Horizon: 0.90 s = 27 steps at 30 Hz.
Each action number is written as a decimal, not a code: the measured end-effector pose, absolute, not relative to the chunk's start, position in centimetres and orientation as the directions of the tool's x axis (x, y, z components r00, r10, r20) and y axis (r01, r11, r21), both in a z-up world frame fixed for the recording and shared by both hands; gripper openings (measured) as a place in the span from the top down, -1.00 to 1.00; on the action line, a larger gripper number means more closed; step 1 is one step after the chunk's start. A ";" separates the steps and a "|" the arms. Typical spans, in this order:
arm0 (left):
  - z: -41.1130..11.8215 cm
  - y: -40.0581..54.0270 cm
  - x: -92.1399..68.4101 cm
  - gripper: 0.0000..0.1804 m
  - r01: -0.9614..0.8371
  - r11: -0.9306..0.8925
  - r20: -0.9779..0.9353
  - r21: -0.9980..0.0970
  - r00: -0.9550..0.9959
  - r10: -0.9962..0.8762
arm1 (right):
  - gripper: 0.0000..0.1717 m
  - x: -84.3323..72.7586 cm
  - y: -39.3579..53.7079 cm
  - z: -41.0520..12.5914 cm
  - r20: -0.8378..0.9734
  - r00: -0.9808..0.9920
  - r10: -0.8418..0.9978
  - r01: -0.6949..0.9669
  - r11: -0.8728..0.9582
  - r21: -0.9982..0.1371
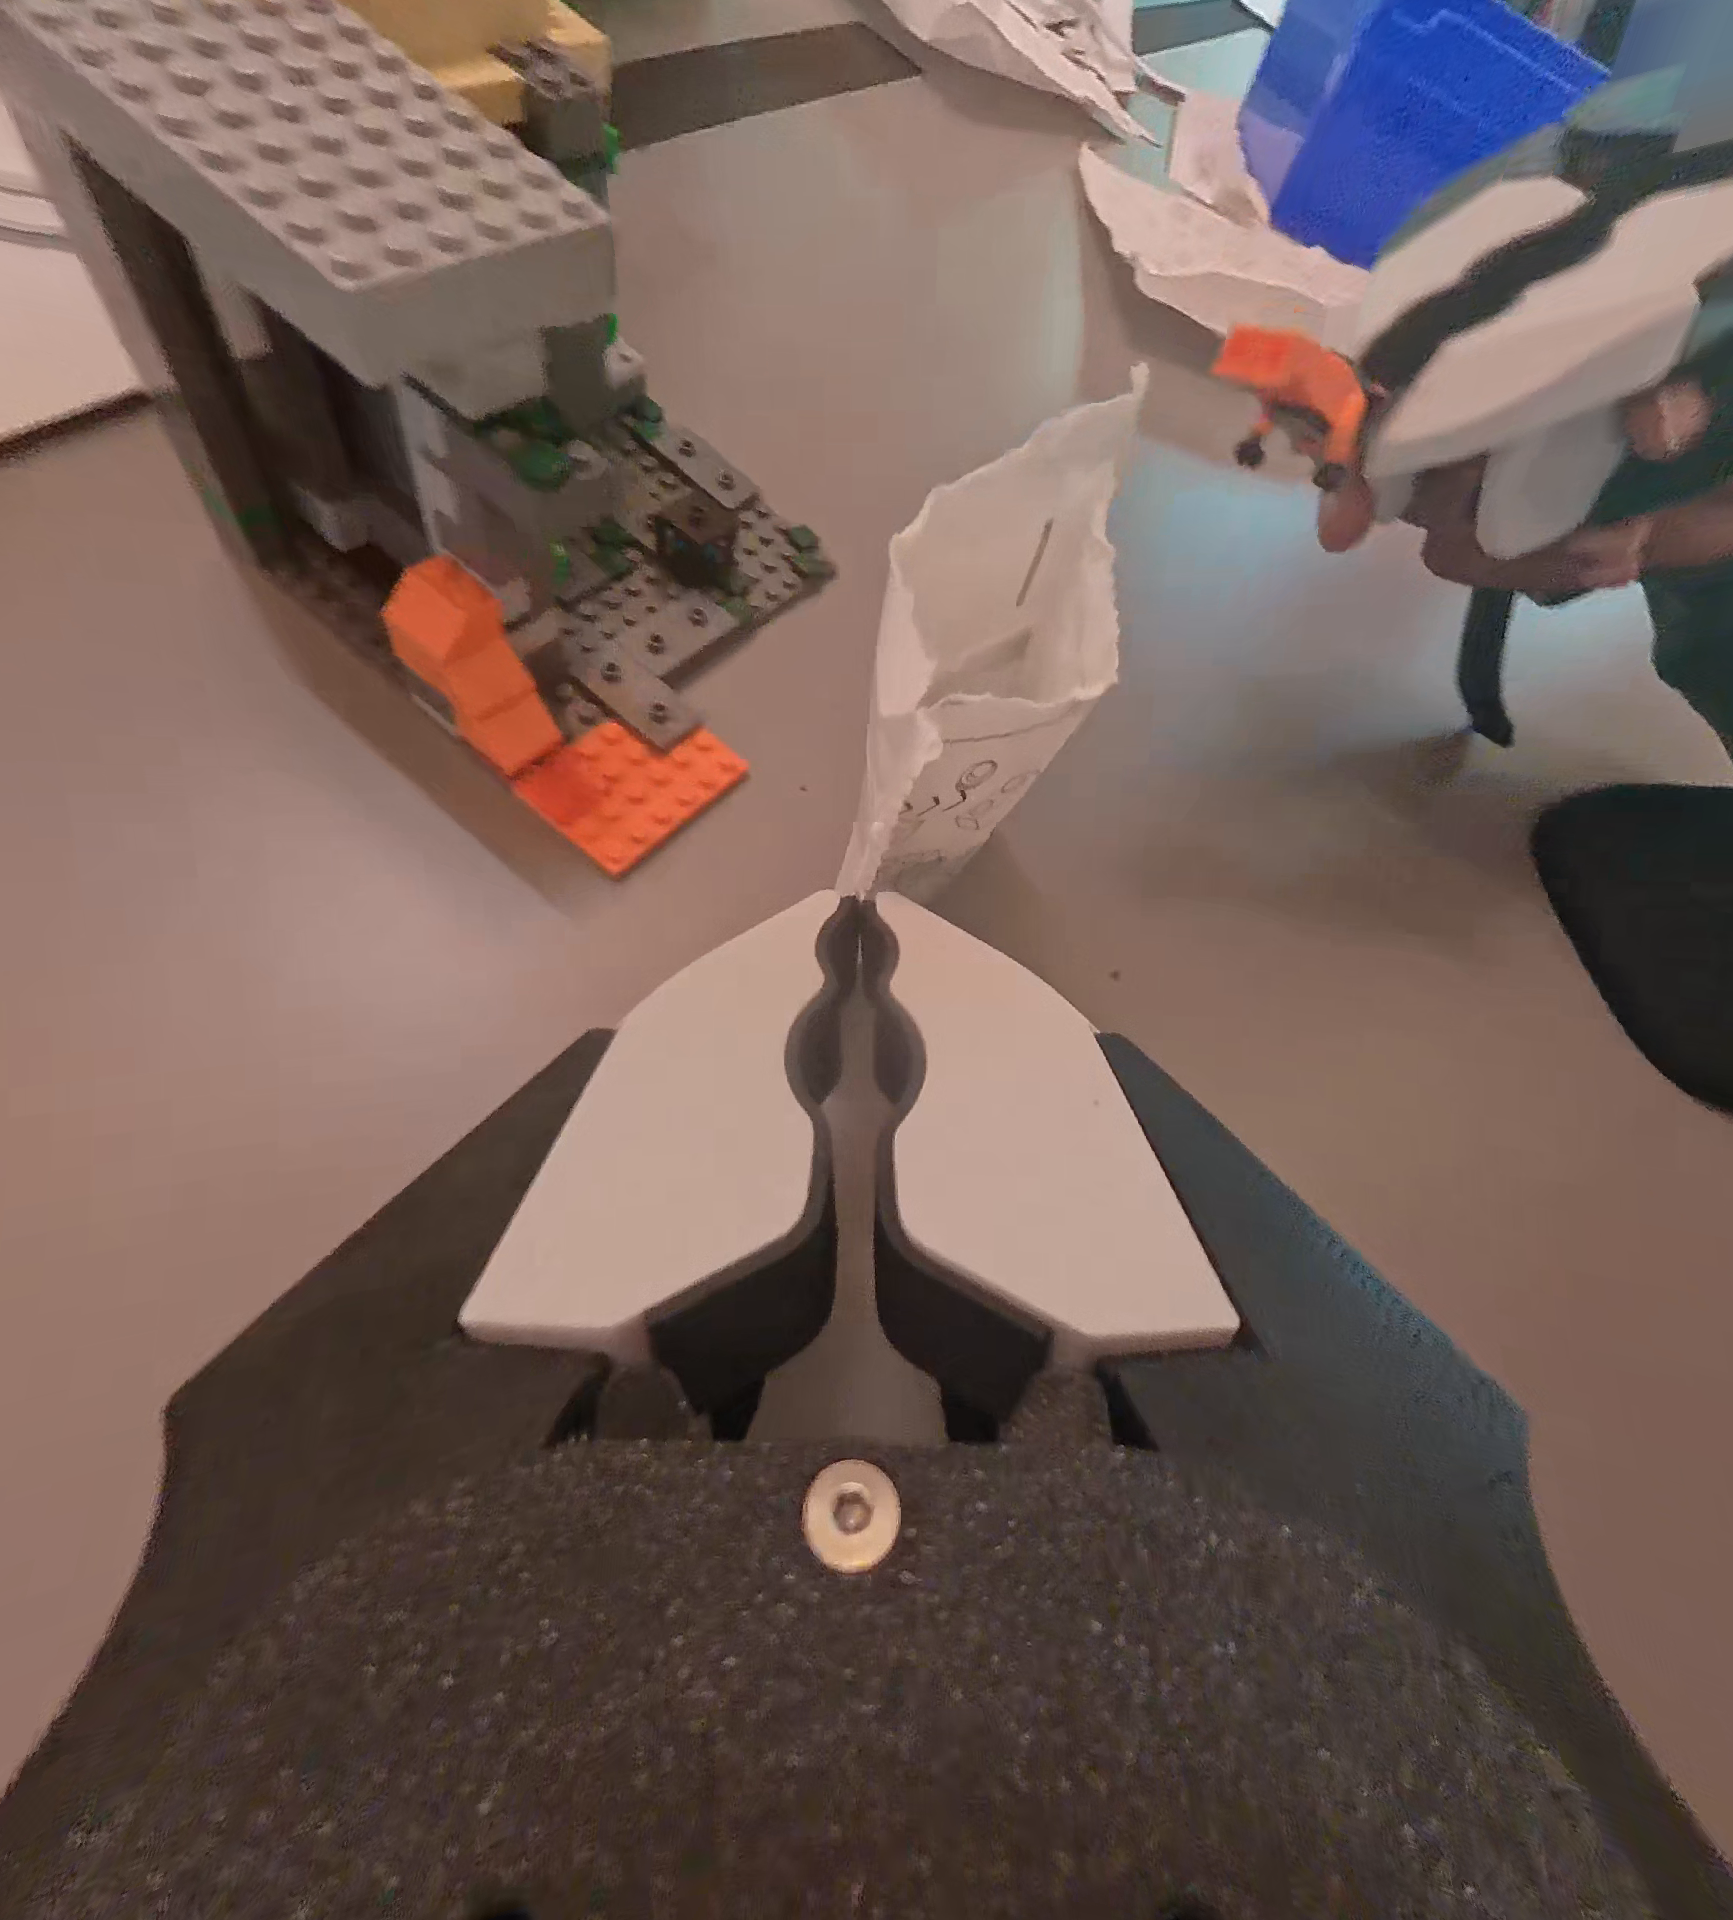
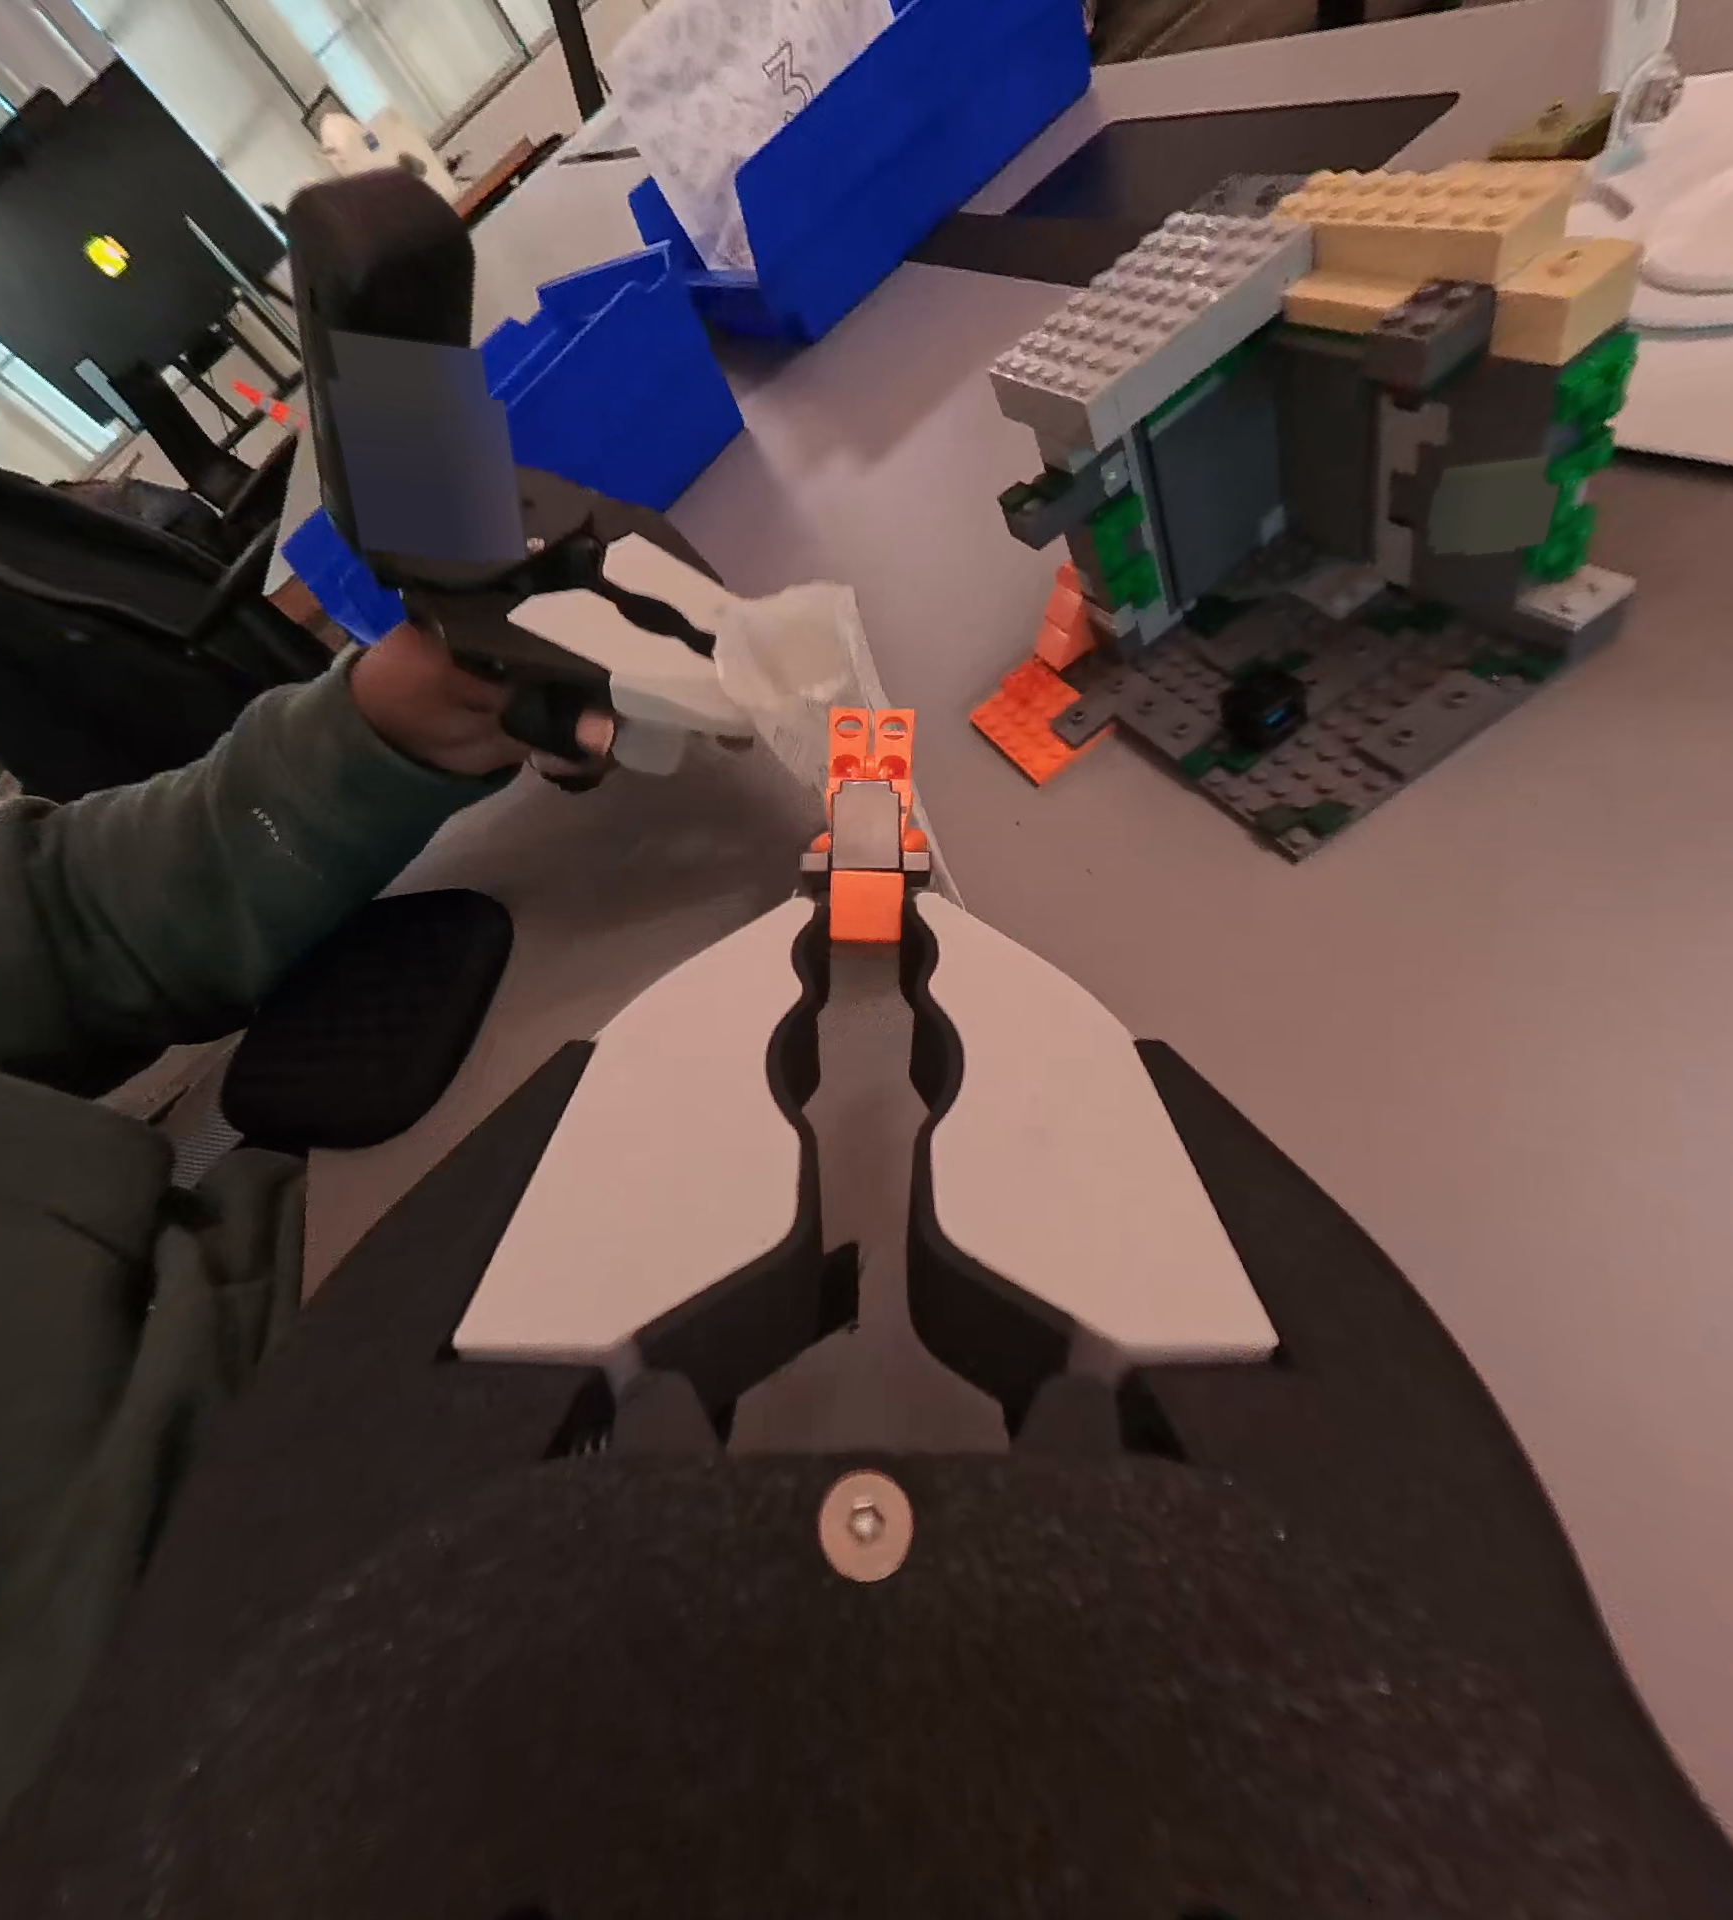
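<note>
My left gripper (image 1: 858,906) is shut on the torn end of a white paper bag (image 1: 997,634), which stands up from its fingertips above the grey table (image 1: 218,935). In the right wrist view the left gripper (image 2: 711,649) shows at the left with the bag (image 2: 789,649) at its tips. My right gripper (image 2: 864,914) is shut on a small orange and grey brick figure (image 2: 867,831) and holds it above the table. That figure (image 1: 1293,400) shows in the left wrist view at the tips of the right gripper, just right of the bag's open top.
A grey, tan and green brick building (image 1: 405,416) with an orange plate (image 1: 633,790) stands on the table; it shows at the right in the right wrist view (image 2: 1340,488). Blue bins (image 2: 841,177) and torn paper (image 1: 1205,239) lie farther back. A person's sleeve (image 2: 114,894) is at the left.
</note>
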<state>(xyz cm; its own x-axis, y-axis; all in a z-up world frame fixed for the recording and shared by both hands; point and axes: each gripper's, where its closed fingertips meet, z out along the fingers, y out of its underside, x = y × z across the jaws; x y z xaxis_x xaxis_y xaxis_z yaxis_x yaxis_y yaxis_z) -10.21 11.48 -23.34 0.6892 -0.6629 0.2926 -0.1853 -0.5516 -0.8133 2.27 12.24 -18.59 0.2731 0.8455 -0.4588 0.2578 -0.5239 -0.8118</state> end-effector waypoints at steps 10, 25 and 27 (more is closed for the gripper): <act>-24.0 13.8 -11.6 1.00 -0.141 -0.565 0.298 -0.813 0.733 -0.611 | 0.86 9.2 16.4 -25.4 -0.112 0.569 0.815 0.536 -0.471 -0.700; -23.0 12.3 -10.1 1.00 -0.107 -0.467 0.243 -0.878 0.741 -0.626 | 0.80 17.2 22.0 -27.7 0.105 0.801 0.589 0.500 -0.563 -0.658; -22.4 12.1 -9.9 1.00 -0.095 -0.456 0.245 -0.885 0.736 -0.630 | 0.70 17.8 22.2 -27.8 0.121 0.812 0.572 0.500 -0.572 -0.651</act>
